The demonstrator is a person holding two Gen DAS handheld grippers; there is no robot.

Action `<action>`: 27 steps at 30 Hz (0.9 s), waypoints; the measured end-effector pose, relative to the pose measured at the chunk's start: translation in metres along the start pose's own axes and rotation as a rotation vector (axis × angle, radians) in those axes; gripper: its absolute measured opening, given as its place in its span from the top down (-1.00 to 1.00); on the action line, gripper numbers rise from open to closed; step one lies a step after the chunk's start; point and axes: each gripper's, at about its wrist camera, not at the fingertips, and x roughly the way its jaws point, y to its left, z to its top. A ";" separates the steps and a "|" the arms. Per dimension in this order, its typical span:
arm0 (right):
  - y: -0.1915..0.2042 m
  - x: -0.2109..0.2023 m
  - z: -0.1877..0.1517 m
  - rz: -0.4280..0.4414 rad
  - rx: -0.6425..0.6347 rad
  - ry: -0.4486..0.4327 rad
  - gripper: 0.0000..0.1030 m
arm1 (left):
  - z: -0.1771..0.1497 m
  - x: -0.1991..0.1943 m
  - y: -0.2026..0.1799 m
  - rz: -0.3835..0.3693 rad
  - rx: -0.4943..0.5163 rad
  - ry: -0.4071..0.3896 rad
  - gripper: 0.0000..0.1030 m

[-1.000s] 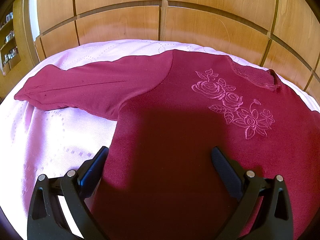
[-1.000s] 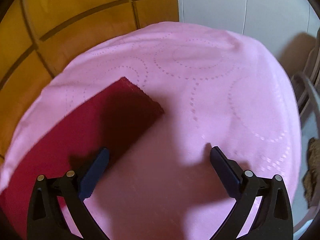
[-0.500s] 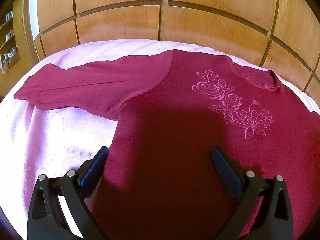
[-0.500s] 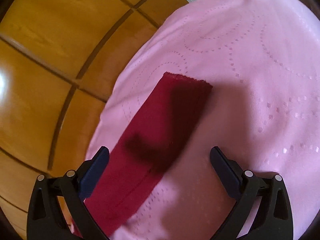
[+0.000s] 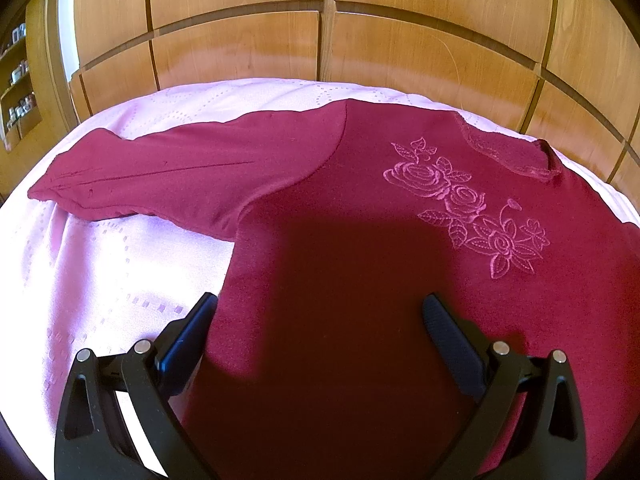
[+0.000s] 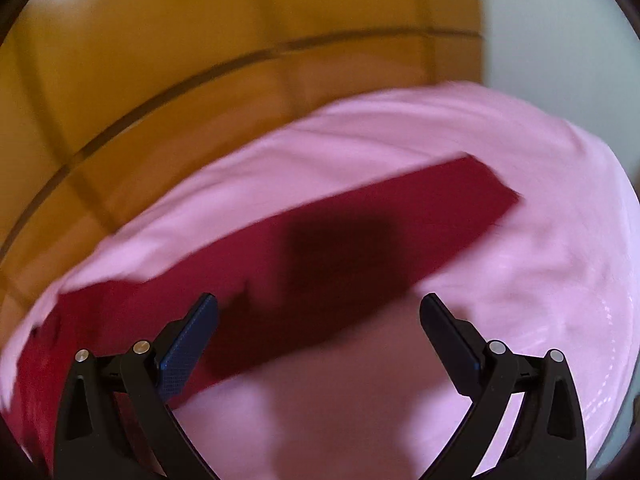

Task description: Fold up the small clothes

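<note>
A dark red long-sleeved top (image 5: 340,248) with pink embroidered roses (image 5: 464,204) lies flat on a pink bedspread (image 5: 100,280). Its one sleeve (image 5: 172,180) stretches out to the left. My left gripper (image 5: 320,312) is open and empty, hovering over the top's body near its left side seam. In the right wrist view, which is blurred, the other sleeve (image 6: 360,240) lies stretched across the bedspread (image 6: 520,300). My right gripper (image 6: 318,312) is open and empty above that sleeve's near edge.
Wooden wardrobe panels (image 5: 320,40) rise behind the bed and also show in the right wrist view (image 6: 160,60). Shelves with small items (image 5: 18,88) stand at far left. A white wall (image 6: 560,40) is beyond the bed's right side.
The right gripper has swung and turned over the sleeve, which now lies across the view with its cuff at the right. The left gripper has stayed still.
</note>
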 end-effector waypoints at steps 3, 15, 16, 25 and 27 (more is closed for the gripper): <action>0.057 -0.018 -0.018 0.078 -0.143 0.013 -0.93 | 0.000 0.000 0.000 0.000 -0.001 0.000 -0.96; 0.171 -0.037 -0.124 0.098 -0.652 0.023 -0.93 | 0.003 -0.001 0.007 -0.045 -0.026 0.024 -0.96; 0.167 -0.033 -0.121 0.112 -0.633 0.049 -0.93 | 0.004 -0.001 0.008 -0.054 -0.031 0.029 -0.96; 0.149 -0.021 -0.114 0.210 -0.537 0.112 -0.94 | 0.024 -0.028 0.092 -0.194 -0.348 -0.056 -0.96; 0.150 -0.021 -0.115 0.208 -0.539 0.110 -0.94 | 0.031 -0.031 0.128 -0.145 -0.459 -0.079 -0.96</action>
